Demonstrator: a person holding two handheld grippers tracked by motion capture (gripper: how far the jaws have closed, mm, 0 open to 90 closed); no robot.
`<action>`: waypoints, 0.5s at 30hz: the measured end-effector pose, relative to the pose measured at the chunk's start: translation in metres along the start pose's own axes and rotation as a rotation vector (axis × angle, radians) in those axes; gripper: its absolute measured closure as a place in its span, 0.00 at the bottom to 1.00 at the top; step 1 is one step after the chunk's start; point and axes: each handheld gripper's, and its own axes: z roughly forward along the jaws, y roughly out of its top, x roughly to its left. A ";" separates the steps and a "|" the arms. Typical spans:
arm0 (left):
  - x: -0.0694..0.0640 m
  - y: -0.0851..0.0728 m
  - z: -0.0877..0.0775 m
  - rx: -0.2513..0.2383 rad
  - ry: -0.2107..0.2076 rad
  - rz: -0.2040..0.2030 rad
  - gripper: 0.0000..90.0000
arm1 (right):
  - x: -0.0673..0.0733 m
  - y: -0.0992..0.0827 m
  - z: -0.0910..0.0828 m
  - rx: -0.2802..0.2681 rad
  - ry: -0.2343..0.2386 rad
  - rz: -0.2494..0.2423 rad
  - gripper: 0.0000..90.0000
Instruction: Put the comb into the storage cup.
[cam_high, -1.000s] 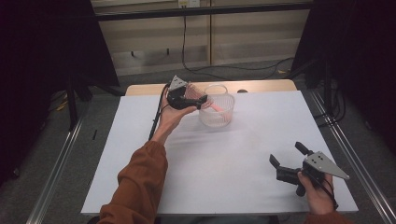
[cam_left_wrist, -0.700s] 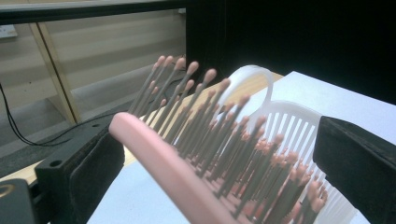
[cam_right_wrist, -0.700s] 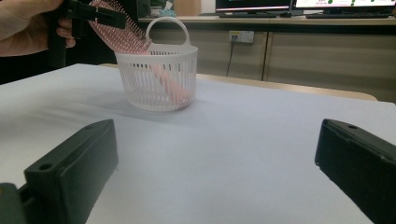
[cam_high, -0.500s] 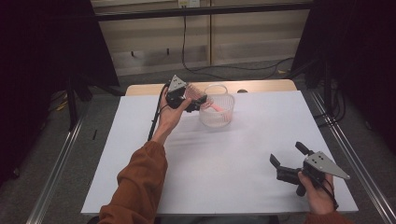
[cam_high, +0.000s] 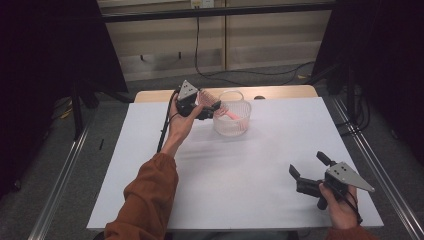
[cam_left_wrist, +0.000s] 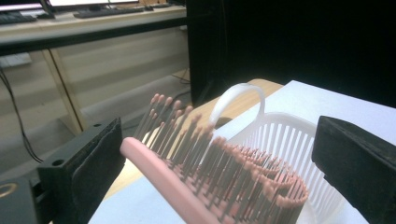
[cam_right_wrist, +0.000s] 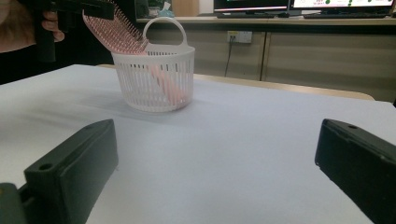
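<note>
Since a second ago the left gripper (cam_high: 209, 109) has pulled back a little from the white basket (cam_high: 232, 120), and the pink hairbrush (cam_left_wrist: 219, 179) now leans out over the basket's rim. Its handle goes down inside the basket, and its bristle head sticks up past the rim toward the left gripper. In the left gripper view the brush head sits between the two black jaws, which are wide apart and do not touch it. The basket stands near the far edge of the table (cam_high: 240, 165), a bit left of the middle. The right gripper (cam_high: 306, 171) is near the table's near right corner, well apart from the basket, with its jaws wide open and holding nothing.
</note>
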 end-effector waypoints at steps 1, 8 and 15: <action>0.000 -0.001 -0.001 -0.006 -0.006 -0.003 0.03 | 0.000 0.000 0.000 0.000 -0.001 0.000 0.00; 0.003 0.000 -0.007 -0.029 -0.032 -0.018 0.02 | -0.002 -0.002 0.000 0.006 0.000 0.001 0.00; 0.004 0.002 -0.017 -0.054 -0.008 -0.027 0.02 | -0.001 -0.001 0.001 0.004 0.009 -0.008 0.00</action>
